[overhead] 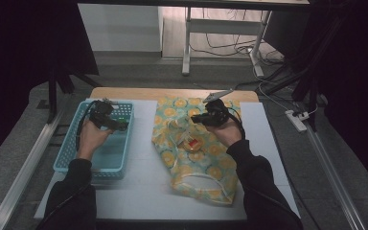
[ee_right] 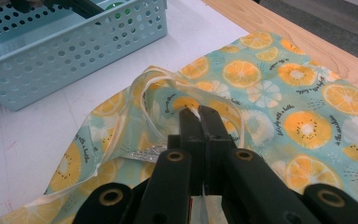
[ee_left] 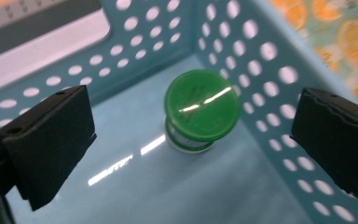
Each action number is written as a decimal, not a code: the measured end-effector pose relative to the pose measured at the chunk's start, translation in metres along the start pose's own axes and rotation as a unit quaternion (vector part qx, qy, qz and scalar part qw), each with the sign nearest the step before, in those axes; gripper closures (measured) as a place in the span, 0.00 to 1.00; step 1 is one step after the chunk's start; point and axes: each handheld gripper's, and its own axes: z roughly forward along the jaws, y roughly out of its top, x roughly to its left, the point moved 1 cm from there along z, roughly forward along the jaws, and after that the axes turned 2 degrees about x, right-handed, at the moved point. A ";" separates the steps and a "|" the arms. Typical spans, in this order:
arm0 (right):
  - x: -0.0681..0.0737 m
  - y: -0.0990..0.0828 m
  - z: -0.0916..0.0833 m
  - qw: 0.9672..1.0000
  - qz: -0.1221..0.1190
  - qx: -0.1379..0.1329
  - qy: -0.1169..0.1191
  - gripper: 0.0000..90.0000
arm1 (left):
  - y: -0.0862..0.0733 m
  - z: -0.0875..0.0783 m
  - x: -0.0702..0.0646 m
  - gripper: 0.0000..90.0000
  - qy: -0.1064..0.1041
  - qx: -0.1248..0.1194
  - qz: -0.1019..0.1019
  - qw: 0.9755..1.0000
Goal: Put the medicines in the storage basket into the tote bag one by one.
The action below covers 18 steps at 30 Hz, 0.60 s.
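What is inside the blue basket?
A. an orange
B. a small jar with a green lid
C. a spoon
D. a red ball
B: the left gripper view shows a small jar with a green lid standing on the floor of the blue basket, between the open left tongs.

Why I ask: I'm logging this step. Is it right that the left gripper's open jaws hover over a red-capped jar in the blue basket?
Not quite: the jar has a green cap, as the left gripper view shows. The left gripper is indeed open above it, inside the blue basket.
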 end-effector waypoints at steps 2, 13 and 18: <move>0.000 0.000 0.000 1.000 0.000 0.000 0.000 1.00 | 0.001 0.003 0.000 0.00 -0.003 0.005 0.000 1.000; -0.001 0.000 0.000 1.000 0.001 0.000 0.000 1.00 | 0.005 0.015 -0.002 0.24 -0.013 0.015 0.017 1.000; -0.001 -0.001 -0.001 1.000 0.002 -0.001 0.000 1.00 | 0.005 0.014 -0.003 0.54 -0.025 0.020 0.023 0.999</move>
